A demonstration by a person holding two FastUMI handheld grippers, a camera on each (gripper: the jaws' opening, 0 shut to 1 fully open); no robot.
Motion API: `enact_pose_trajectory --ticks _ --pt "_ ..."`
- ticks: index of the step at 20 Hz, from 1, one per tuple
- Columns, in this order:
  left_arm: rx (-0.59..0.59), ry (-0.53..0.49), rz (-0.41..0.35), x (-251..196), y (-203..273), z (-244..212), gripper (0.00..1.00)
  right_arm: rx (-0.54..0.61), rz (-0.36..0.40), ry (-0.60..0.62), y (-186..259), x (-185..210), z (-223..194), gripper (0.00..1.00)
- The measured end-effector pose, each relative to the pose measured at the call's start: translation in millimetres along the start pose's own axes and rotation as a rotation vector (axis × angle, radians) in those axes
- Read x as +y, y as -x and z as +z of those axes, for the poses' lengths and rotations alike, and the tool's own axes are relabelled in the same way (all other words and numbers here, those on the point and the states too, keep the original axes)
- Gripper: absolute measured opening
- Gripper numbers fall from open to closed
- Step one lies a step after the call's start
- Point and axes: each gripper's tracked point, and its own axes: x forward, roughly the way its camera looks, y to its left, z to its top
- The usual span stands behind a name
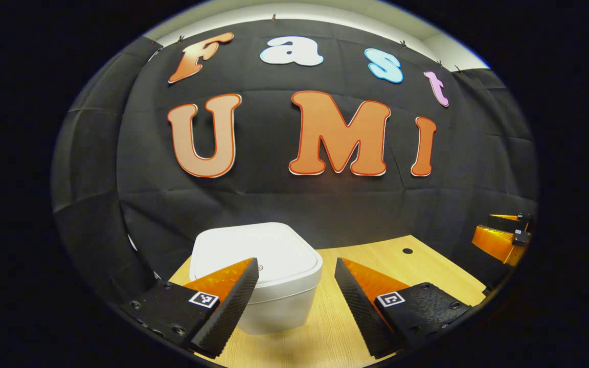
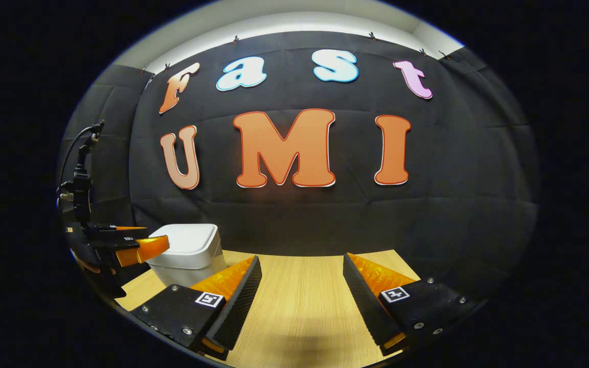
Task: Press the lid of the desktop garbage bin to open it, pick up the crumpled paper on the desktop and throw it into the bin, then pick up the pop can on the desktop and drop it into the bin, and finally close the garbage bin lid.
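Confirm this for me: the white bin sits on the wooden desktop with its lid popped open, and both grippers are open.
Not quite: the lid lies flat and closed on the white bin, as the left gripper view shows. The rest holds: the bin stands on the wooden desktop, and the left gripper and right gripper are both open.

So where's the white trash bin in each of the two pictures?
Left gripper view: the bin sits low and centre-left, close, lid shut, partly behind this gripper's own left finger.
Right gripper view: the bin is farther off, low on the left, beside the other gripper.
Shared landmark: the wooden desktop that it stands on.
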Motion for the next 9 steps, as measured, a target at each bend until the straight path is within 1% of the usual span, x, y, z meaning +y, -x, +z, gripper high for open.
enact_pose_trajectory --ticks 4,9 --pt "0.001 0.031 -0.011 -7.8 13.3 -15.7 0.95 0.027 -0.001 -0.020 1.6 1.8 -14.7 0.96" --pt "-0.019 0.050 -0.014 -8.1 16.1 -8.7 0.95 0.011 -0.013 -0.020 1.2 -2.5 -9.6 0.96"
